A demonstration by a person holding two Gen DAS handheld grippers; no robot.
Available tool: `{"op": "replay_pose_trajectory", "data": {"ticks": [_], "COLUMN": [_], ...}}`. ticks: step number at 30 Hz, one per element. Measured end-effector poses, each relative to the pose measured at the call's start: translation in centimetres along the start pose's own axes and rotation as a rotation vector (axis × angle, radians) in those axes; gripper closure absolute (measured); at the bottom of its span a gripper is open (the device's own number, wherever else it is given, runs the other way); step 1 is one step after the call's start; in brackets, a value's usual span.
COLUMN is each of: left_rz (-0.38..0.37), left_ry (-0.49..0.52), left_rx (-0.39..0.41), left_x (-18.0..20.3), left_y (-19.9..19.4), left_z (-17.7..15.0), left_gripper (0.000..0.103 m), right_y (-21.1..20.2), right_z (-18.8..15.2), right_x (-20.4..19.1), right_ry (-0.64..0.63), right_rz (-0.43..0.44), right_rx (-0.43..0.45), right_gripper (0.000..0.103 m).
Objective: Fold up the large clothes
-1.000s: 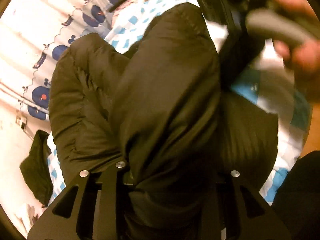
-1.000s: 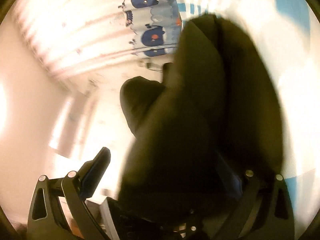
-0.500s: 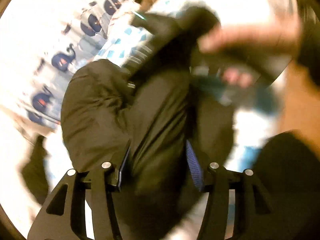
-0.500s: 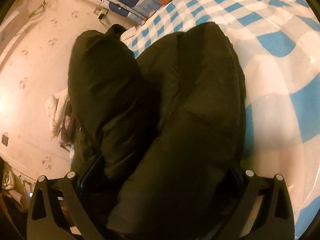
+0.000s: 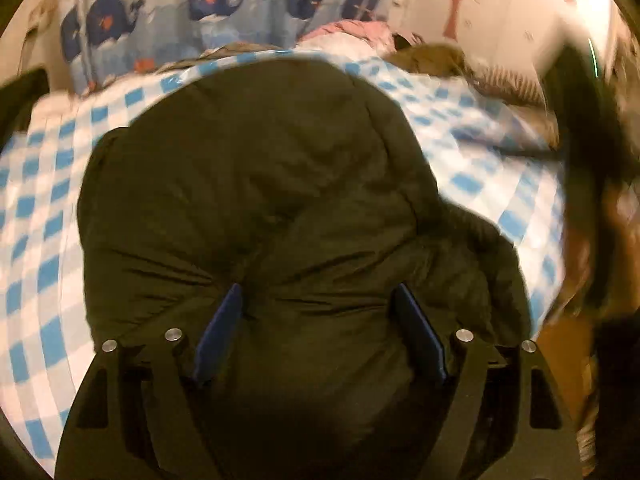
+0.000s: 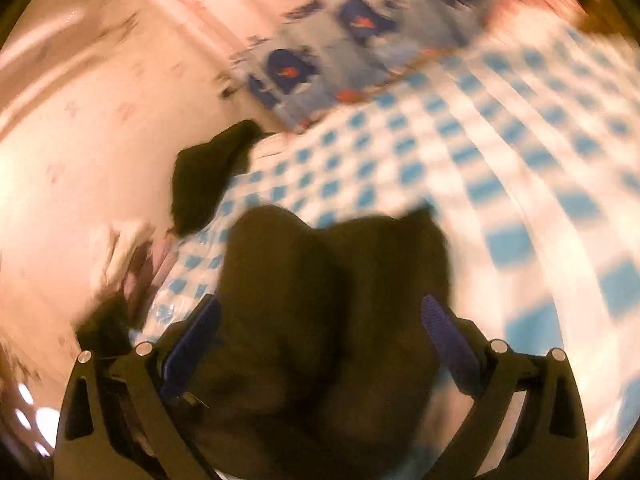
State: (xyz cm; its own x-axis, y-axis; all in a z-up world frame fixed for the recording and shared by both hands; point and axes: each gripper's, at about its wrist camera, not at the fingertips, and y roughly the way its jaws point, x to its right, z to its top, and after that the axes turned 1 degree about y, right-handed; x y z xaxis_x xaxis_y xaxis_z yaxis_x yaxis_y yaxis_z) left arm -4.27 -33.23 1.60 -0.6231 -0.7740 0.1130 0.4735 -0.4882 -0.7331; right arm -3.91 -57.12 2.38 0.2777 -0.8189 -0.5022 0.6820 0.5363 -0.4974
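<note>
A large dark puffy jacket (image 5: 260,200) lies bunched on a blue-and-white checked bed cover (image 5: 36,208). My left gripper (image 5: 318,296) is open, its blue-padded fingers (image 5: 224,320) wide apart with the jacket's near part bulging between them. In the blurred right wrist view the same jacket (image 6: 332,280) fills the space between the wide-apart fingers (image 6: 444,336) of my right gripper (image 6: 320,308), which is open over the checked cover (image 6: 500,184).
A whale-print curtain (image 5: 208,12) hangs behind the bed. Pink and brown clothes (image 5: 360,34) lie at the bed's far edge. Another dark garment (image 6: 208,172) hangs off the bed's left edge by the wall, above a pale cloth pile (image 6: 120,248).
Both grippers have opened from a grip on the jacket and swung round. The jacket has dropped onto the bed and the view now faces the curtain.
</note>
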Motion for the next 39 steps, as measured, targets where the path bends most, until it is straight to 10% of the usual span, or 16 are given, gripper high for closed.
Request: {"op": "replay_pose_trajectory", "data": {"ticks": [5, 11, 18, 27, 34, 39], "left_rz": [0.002, -0.243, -0.215, -0.331, -0.121, 0.104], "left_ry": [0.076, -0.155, -0.560, -0.662, -0.714, -0.726], "left_rx": [-0.004, 0.051, 0.060, 0.031, 0.034, 0.153], "left_x": [0.9, -5.5, -17.9, -18.6, -24.2, -24.8], "left_y": [0.4, -3.7, -2.9, -0.1, -10.9, -17.0], "left_z": [-1.5, -2.4, -6.5, -9.5, -16.1, -18.6], "left_gripper": [0.024, 0.024, 0.024, 0.017, 0.017, 0.017], "right_y": [9.6, 9.9, 9.6, 14.1, 20.5, 20.3], "right_z": [0.4, -5.9, -5.9, -7.4, -10.2, -9.8], "right_x": [0.6, 8.3, 7.6, 4.3, -6.6, -7.1], "right_ry": [-0.135, 0.170, 0.207, 0.349, 0.153, 0.148], "right_rz": [-0.364, -0.200, -0.182, 0.000, 0.164, 0.155], "right_rx": [-0.187, -0.181, -0.184, -0.132, -0.358, -0.377], "right_gripper": [0.007, 0.007, 0.005, 0.005, 0.005, 0.005]}}
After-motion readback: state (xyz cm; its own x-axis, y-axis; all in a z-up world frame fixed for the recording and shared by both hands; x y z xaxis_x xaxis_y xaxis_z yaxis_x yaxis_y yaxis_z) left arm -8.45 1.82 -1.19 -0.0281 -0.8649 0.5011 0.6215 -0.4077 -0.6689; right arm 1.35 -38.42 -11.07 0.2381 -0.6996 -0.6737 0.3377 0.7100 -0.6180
